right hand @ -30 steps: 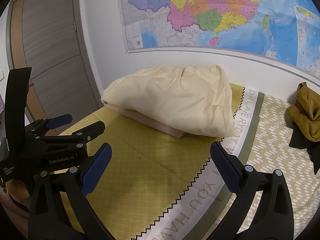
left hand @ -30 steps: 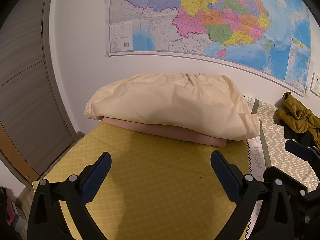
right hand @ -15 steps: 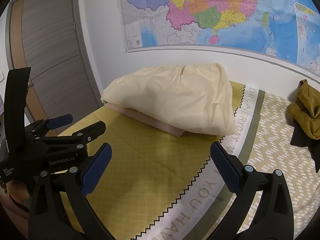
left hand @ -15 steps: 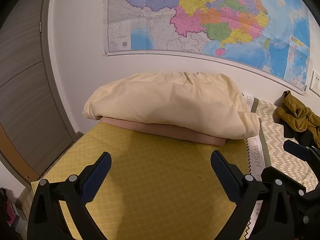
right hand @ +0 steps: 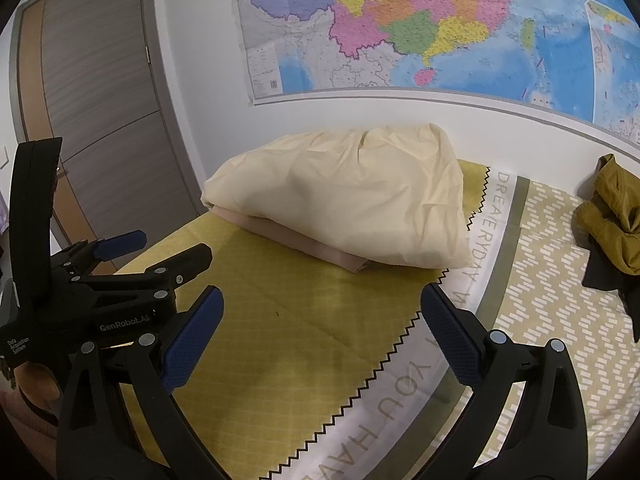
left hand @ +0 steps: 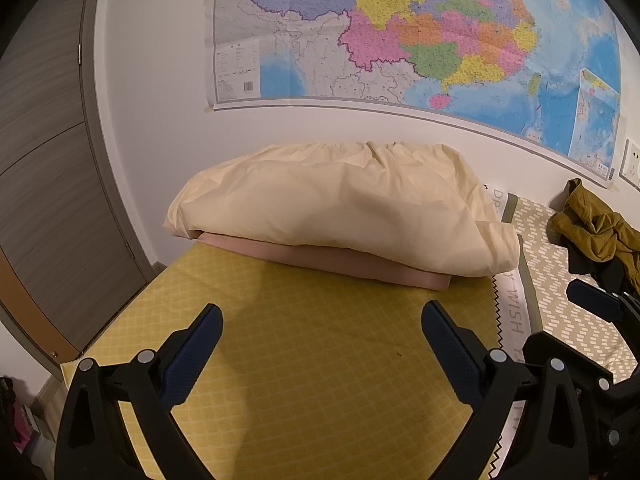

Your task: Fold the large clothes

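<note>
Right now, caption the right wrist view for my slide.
Open right tool over the yellow bedspread, cream pillow ahead, olive garment unfolded at right.

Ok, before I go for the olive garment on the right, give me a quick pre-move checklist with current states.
1. Left gripper open and holding nothing: ok.
2. Right gripper open and holding nothing: ok.
3. Olive garment in view, crumpled on the bedspread: ok.
4. Garment fully visible for choosing a grasp point: not ok, the frame edge cuts it off in the right wrist view.
5. Dark item under the garment, separate or attached: cannot tell.
6. Cream bundle stacked on the pink folded piece, apart from the garment: ok.
</note>
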`<control>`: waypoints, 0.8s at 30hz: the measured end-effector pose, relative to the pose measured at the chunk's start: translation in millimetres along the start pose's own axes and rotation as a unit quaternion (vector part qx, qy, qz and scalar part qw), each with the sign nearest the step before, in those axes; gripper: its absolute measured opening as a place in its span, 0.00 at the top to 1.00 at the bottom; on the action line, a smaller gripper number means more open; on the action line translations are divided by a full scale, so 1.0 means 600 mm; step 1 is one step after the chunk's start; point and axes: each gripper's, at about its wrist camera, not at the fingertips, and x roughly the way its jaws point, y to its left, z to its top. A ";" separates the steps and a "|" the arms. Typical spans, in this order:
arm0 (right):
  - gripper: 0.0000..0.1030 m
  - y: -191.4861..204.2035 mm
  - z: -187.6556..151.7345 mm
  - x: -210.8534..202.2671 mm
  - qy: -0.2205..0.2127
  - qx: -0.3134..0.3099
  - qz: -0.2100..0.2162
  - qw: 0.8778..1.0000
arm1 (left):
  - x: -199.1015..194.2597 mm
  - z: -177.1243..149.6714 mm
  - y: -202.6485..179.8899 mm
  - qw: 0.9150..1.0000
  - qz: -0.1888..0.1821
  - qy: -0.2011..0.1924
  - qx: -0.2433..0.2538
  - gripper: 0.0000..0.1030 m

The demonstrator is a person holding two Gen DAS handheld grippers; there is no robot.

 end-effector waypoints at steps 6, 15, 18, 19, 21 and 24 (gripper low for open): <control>0.05 0.000 0.000 0.000 -0.001 0.000 0.002 1.000 | 0.000 0.000 -0.001 1.000 0.000 0.000 0.000 0.07; 0.06 0.000 0.000 -0.001 -0.002 0.002 0.001 1.000 | -0.002 -0.002 -0.005 1.000 -0.001 -0.008 0.001 0.07; 0.06 -0.001 0.000 -0.003 -0.003 0.005 -0.002 1.000 | -0.004 -0.003 -0.011 1.000 -0.003 -0.019 0.007 0.07; 0.06 -0.003 -0.001 -0.003 -0.003 0.006 -0.004 1.000 | -0.005 -0.003 -0.013 1.000 -0.007 -0.018 0.007 0.07; 0.05 -0.006 -0.003 -0.006 -0.005 0.010 -0.008 1.000 | -0.005 -0.003 -0.017 1.000 -0.005 -0.016 0.004 0.07; 0.05 -0.016 -0.006 -0.013 -0.008 0.018 -0.014 1.000 | -0.003 -0.002 -0.027 1.000 -0.018 -0.012 0.007 0.07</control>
